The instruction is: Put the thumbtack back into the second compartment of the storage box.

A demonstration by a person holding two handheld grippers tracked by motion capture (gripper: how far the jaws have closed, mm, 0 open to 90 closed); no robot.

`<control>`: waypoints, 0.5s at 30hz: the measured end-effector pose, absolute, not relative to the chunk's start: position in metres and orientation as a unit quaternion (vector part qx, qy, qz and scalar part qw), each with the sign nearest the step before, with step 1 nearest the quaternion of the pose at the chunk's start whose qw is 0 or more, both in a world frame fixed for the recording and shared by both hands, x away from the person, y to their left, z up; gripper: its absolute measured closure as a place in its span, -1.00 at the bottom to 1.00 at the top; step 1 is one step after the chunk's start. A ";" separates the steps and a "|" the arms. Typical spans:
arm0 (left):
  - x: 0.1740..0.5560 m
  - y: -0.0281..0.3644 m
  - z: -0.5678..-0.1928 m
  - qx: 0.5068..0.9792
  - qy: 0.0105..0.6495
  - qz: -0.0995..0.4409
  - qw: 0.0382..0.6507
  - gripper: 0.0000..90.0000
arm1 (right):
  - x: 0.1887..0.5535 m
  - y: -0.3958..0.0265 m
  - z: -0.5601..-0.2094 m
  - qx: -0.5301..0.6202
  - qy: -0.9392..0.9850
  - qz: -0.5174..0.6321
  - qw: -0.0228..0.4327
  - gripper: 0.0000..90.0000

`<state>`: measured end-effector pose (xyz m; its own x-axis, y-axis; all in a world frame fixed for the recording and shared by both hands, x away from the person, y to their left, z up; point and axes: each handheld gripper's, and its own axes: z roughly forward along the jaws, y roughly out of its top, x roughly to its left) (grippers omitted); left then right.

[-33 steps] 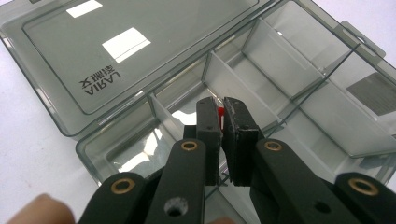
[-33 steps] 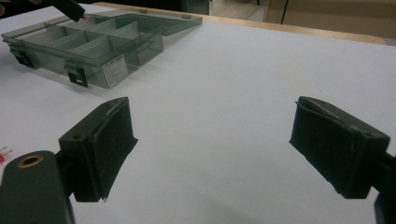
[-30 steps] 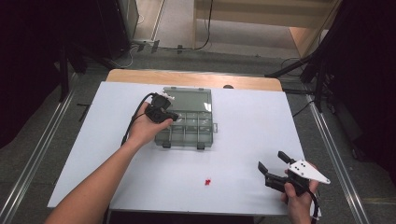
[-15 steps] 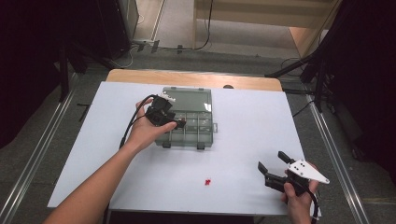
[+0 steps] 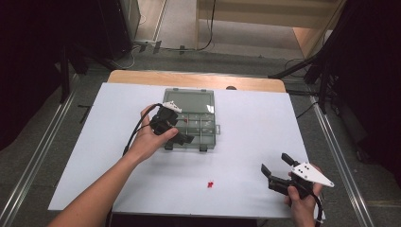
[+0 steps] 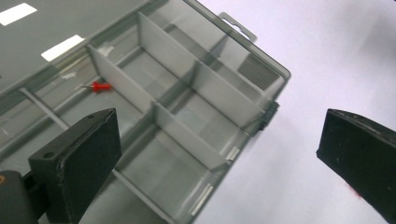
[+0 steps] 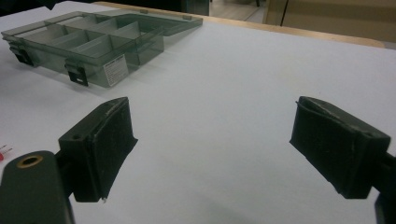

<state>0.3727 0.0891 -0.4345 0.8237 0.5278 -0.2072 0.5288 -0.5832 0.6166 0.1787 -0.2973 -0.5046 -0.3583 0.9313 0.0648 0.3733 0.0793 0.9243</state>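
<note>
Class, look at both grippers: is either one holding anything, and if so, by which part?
Nothing is held. The left gripper hangs open over the compartment box; the right gripper is open above the bare table.

From the high view we look forward and down on the whole white table [image 5: 246,123]. The left gripper view sits close above the open compartment box [image 6: 187,107], looking steeply down into it. The right gripper view rides low near the table's near edge, looking across the surface. We find the box [image 7: 93,39] in all three views [image 5: 194,118].
</note>
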 end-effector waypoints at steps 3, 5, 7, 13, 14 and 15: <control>0.366 0.084 -0.435 0.895 0.290 0.001 0.339 -1.00 | 0.179 -0.297 -0.505 0.483 0.674 0.475 0.294 -0.70; 0.362 0.081 -0.435 0.897 0.285 0.000 0.338 -1.00 | 0.179 -0.297 -0.504 0.484 0.673 0.476 0.293 -0.70; 0.358 0.079 -0.436 0.900 0.280 0.000 0.335 -1.00 | 0.178 -0.297 -0.505 0.484 0.674 0.475 0.293 -0.70; 0.348 0.074 -0.438 0.900 0.274 -0.008 0.339 -1.00 | 0.178 -0.298 -0.504 0.484 0.673 0.477 0.291 -0.71; 0.346 0.074 -0.438 0.900 0.272 -0.012 0.340 -1.00 | 0.178 -0.298 -0.505 0.484 0.673 0.478 0.290 -0.71; 0.344 0.073 -0.438 0.901 0.270 -0.013 0.341 -1.00 | 0.179 -0.298 -0.505 0.484 0.673 0.478 0.290 -0.71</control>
